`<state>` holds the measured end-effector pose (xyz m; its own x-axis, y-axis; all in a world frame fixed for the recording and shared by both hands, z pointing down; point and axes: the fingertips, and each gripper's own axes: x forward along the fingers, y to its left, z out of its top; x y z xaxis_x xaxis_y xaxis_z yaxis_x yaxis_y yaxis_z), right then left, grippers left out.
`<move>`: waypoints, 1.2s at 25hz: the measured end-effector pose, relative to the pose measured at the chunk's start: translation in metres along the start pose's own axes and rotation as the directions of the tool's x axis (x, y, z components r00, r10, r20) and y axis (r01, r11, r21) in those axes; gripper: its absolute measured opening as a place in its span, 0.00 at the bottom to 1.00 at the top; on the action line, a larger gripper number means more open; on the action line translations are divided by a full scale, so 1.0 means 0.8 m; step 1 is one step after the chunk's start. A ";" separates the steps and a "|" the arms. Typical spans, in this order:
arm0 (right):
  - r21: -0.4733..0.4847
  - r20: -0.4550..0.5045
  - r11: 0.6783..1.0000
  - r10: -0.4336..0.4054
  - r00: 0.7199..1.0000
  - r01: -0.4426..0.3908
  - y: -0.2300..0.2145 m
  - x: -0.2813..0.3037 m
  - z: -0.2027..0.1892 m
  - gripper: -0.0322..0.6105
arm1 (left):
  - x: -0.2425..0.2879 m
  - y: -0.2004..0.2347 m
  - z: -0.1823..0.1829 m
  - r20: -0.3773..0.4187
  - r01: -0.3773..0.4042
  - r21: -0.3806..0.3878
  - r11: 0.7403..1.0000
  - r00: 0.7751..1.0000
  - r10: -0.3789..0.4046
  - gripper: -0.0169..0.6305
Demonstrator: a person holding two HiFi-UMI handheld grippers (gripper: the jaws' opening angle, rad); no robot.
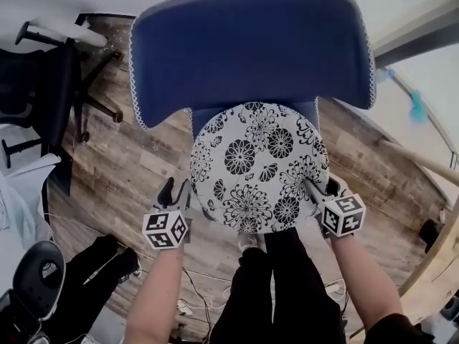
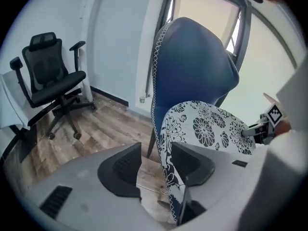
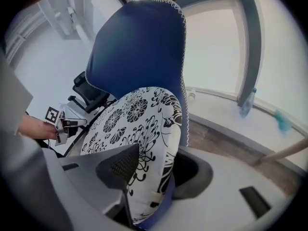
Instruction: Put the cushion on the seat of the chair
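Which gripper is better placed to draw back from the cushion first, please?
Left: the left gripper shows a wide bare gap between its open jaws beside the rim of the cushion; the right gripper straddles that rim.

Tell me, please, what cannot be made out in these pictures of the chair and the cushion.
Chair seat: the cushion covers nearly all of it in the head view, so how flat it lies is unclear.
Chair legs: hidden under the backrest and cushion in the head view.
Blue thing on the sill, right gripper view: too small and blurred to name.
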<state>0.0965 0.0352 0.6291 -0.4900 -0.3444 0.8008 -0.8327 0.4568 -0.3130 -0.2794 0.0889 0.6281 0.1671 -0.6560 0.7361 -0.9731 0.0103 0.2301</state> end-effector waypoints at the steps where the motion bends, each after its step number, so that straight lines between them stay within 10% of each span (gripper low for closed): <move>1: -0.010 -0.004 1.000 -0.027 1.000 0.026 -0.005 -0.002 0.000 0.37 | -0.002 -0.004 0.008 0.013 0.005 0.011 1.000 1.000 -0.005 0.32; 11: -0.045 0.054 0.977 -0.205 0.977 0.207 -0.030 -0.040 0.022 0.39 | -0.055 -0.039 0.074 0.116 0.044 0.037 0.998 0.992 -0.049 0.32; 30: -0.095 0.367 0.982 -0.115 0.923 0.160 0.108 -0.240 0.119 0.27 | -0.207 -0.142 0.101 0.167 0.150 0.099 0.984 0.972 -0.165 0.32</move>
<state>0.0940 0.0627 0.3997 -0.4510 -0.6714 0.5880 -0.8721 0.4716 -0.1304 -0.2095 0.1356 0.4288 0.2963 -0.7656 0.5710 -0.9480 -0.1630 0.2734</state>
